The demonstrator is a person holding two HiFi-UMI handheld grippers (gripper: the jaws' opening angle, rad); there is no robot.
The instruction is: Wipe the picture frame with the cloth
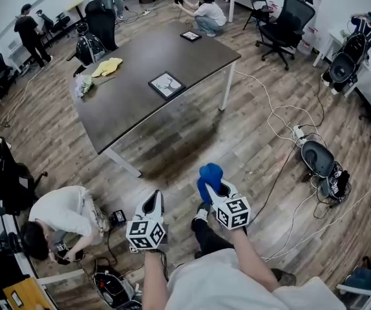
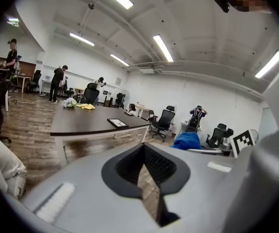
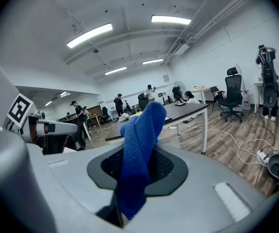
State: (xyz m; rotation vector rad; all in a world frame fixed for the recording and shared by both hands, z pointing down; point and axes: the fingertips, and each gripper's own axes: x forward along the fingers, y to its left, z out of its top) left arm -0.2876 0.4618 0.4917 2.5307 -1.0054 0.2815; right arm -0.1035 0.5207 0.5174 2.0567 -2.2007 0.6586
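Observation:
The picture frame (image 1: 167,84) lies flat near the right edge of a dark table (image 1: 134,102), well ahead of me. It also shows in the left gripper view, where the picture frame (image 2: 117,123) is small and far off. My right gripper (image 1: 209,185) is shut on a blue cloth (image 1: 210,175), which stands up between its jaws; in the right gripper view the cloth (image 3: 142,135) hides the middle of the table. My left gripper (image 1: 152,204) is held beside it over the floor, jaws together with nothing in them. Both grippers are well short of the table.
A yellow cloth (image 1: 107,66) and a second frame (image 1: 190,36) lie on the table's far parts. A person (image 1: 59,215) crouches on the floor at the lower left. Cables (image 1: 289,121) and office chairs (image 1: 287,21) occupy the right side.

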